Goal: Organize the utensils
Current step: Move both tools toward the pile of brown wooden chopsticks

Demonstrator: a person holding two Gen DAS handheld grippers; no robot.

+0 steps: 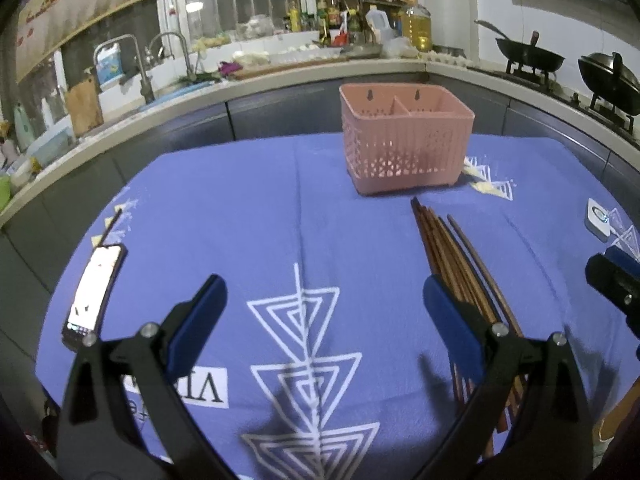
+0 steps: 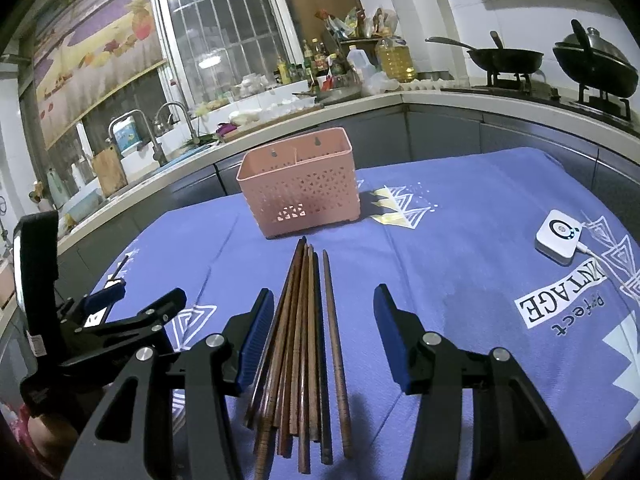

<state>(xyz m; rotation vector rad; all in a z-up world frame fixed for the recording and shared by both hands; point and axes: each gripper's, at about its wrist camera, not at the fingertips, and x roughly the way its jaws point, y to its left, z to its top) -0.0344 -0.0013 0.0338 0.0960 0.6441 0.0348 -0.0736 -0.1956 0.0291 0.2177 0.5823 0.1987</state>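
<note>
A table (image 2: 480,208) under a blue patterned cloth fills the scene. Toward its far side stands a pink perforated utensil basket (image 2: 298,194), upright, with a divider making two compartments, both apparently empty. In front of it, well apart, lies a bundle of brown wooden chopsticks (image 2: 304,344) flat on the cloth. Their long axis runs from the near edge of the table toward the basket; the narrow tips gather at the basket end and the thicker ends fan out nearest the person.

The right tongs (image 2: 320,344) hover above the bundle, partly open and holding nothing, one blue pad on each side. The left tongs (image 1: 324,324) hang wide and empty over bare cloth, the chopsticks just beside their right-hand pad.

Likely trouble: the sticks are loose and splayed, so a squeeze could catch only some and leave or drop the single outer stick. Lifted flat, the bundle might strike the basket rim rather than enter a compartment.
</note>
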